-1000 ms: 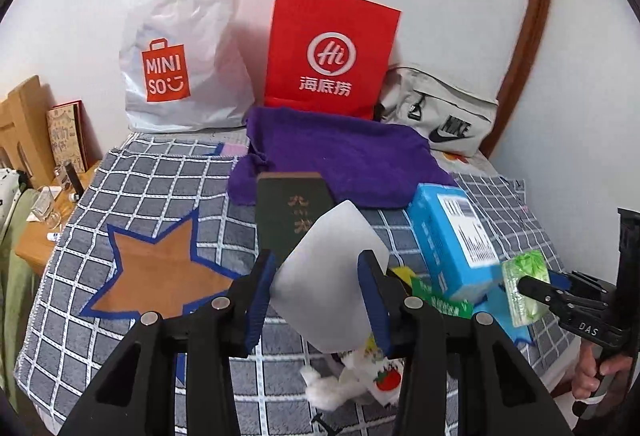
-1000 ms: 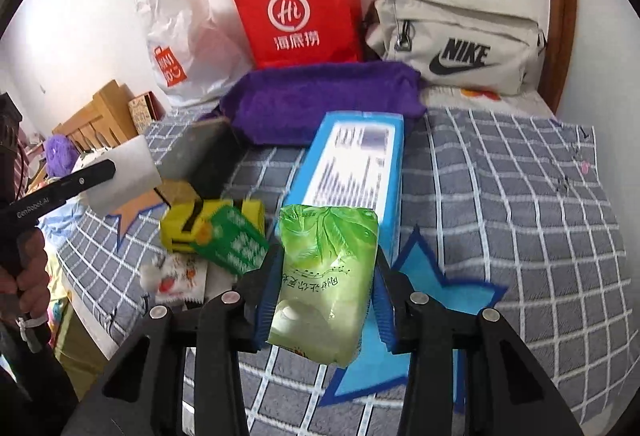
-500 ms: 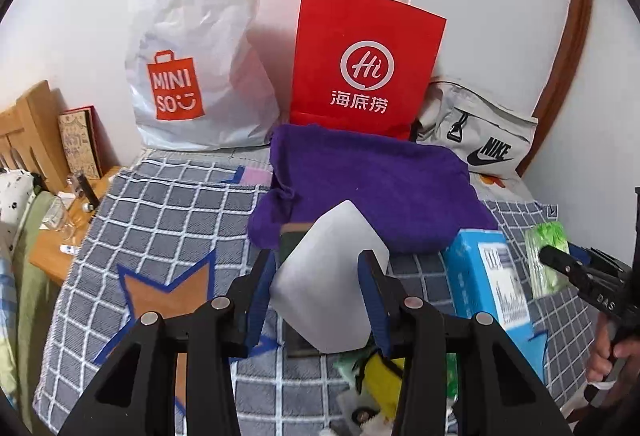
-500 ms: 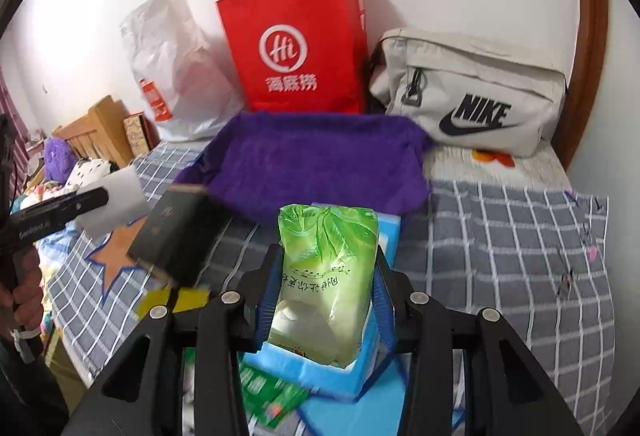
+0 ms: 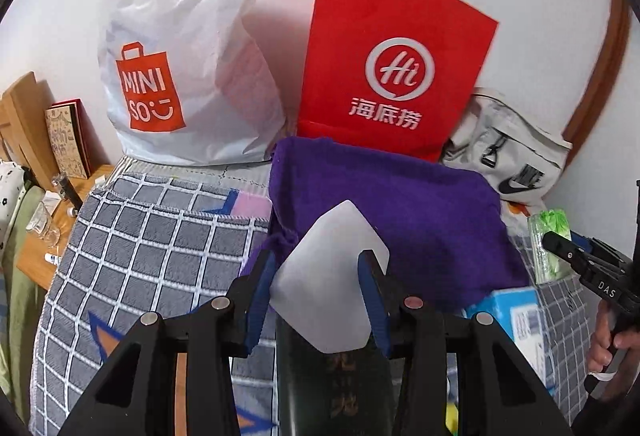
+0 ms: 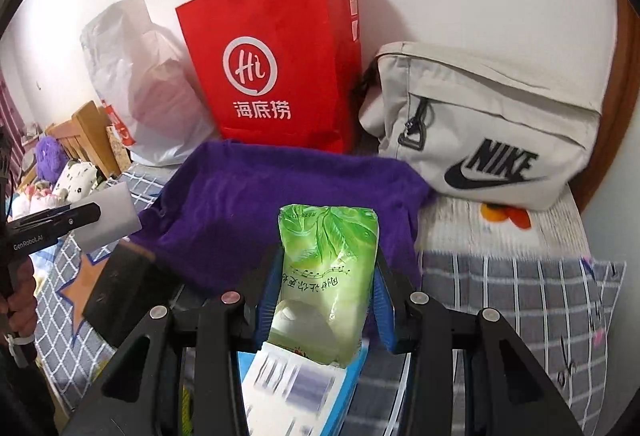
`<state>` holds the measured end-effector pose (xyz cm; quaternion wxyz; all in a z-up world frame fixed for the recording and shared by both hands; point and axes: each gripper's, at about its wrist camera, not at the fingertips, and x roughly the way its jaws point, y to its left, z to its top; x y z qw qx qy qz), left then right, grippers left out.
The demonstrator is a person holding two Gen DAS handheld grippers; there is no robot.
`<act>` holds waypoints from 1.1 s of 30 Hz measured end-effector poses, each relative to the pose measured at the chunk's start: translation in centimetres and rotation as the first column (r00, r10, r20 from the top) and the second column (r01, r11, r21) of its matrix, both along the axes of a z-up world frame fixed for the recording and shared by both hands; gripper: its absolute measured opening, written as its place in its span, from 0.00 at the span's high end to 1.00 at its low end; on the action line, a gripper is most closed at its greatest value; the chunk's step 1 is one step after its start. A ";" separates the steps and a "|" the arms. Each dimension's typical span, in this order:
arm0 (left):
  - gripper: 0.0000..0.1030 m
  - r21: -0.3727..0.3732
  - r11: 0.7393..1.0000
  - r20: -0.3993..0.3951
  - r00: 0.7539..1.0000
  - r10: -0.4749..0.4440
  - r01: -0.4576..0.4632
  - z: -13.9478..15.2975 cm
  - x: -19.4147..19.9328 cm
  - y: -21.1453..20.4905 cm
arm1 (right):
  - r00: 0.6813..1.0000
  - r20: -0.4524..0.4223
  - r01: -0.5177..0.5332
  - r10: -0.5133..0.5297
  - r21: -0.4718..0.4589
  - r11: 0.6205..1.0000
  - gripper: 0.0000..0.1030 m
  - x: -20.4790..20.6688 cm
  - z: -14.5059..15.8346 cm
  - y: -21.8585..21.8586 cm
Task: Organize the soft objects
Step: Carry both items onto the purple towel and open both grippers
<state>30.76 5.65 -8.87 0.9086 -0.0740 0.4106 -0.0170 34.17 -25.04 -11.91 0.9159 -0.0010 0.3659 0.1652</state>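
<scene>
My left gripper is shut on a flat white soft pack and holds it above a dark box, in front of the purple towel. My right gripper is shut on a green tissue pack and holds it above a blue box. The right gripper also shows at the right edge of the left wrist view with the green pack. The left gripper with the white pack shows at the left of the right wrist view.
On the checked bed cover, against the wall, stand a white Miniso bag, a red paper bag and a beige Nike bag. A wooden side table with small items is at the left.
Both grippers have risen and moved forward toward the purple towel and the bags, each keeping its pack. The items on the near bed have dropped out of view.
</scene>
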 end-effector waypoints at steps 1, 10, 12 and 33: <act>0.60 0.000 1.000 -0.002 1.000 0.003 -0.003 -0.2 0.5 0.0 | 1.000 -0.006 -0.004 0.004 -0.004 1.000 0.60 0.7 -0.2 0.1; 0.60 -0.024 0.998 -0.042 0.998 0.051 -0.052 -1.7 5.4 -0.3 | 0.998 -0.051 -0.050 0.046 -0.081 0.995 0.60 7.3 -1.4 0.6; 0.60 -0.032 0.997 -0.053 0.997 0.063 -0.065 -2.1 6.4 -0.2 | 0.996 -0.069 -0.053 0.048 -0.081 0.995 0.60 8.6 -1.9 0.6; 0.58 -0.147 0.987 -0.158 0.986 0.046 -0.069 -6.9 14.0 -0.6 | 0.978 -0.201 -0.078 0.064 -0.065 0.995 0.57 13.2 -7.6 1.0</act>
